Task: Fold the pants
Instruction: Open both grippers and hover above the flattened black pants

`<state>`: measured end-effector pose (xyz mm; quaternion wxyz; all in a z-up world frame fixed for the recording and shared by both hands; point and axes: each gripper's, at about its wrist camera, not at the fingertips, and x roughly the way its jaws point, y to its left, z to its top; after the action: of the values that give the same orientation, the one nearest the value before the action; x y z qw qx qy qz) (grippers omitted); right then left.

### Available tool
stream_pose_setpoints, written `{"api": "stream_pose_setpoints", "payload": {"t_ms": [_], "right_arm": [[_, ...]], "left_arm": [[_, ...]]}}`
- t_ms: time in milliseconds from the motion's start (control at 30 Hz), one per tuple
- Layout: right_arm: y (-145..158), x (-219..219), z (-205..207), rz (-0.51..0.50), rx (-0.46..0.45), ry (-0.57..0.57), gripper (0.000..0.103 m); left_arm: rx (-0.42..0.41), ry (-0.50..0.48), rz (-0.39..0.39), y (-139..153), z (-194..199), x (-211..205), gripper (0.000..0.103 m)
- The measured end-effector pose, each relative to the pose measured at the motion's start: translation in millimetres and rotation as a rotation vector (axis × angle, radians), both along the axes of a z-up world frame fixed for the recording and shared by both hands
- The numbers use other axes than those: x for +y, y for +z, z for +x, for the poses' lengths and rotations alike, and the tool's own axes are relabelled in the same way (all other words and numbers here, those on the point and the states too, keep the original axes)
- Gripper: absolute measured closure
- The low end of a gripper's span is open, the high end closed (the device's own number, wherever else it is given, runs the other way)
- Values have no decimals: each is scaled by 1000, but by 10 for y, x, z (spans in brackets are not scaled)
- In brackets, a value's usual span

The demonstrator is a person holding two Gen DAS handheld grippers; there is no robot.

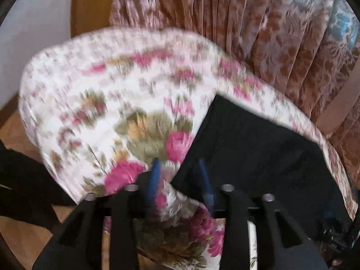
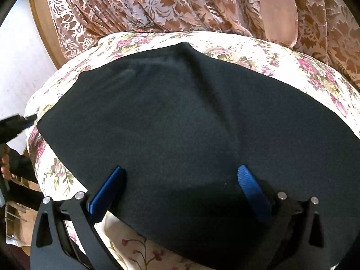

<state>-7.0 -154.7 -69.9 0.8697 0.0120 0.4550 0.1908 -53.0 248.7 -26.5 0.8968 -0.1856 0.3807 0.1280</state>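
Note:
The black pants lie spread over a floral-covered surface. In the right wrist view my right gripper is open, its blue fingers wide apart just above the near part of the pants, holding nothing. In the blurred left wrist view the pants lie to the right, and my left gripper has its blue fingers a narrow gap apart over the pants' left edge and the floral cover. The left gripper also shows at the far left of the right wrist view.
A brown patterned curtain hangs right behind the surface. A white wall and wooden frame are at the left. A person's hand and floor clutter show at the lower left.

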Motion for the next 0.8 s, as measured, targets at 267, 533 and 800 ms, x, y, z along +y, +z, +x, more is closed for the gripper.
{"api": "stream_pose_setpoints", "payload": {"t_ms": [267,533,800], "right_arm": [[241,-326,-51,96,12,-65,2],[237,-973,-184,96,27,-240,2],[197,-1305,-216,94,27,-336,2]], "left_arm": [[-75,-374,-21,111,126,-1056,63],[55,-582,26,-267,303,-1934,63],[51,-587,57,-228,360,-2044,63]]}}
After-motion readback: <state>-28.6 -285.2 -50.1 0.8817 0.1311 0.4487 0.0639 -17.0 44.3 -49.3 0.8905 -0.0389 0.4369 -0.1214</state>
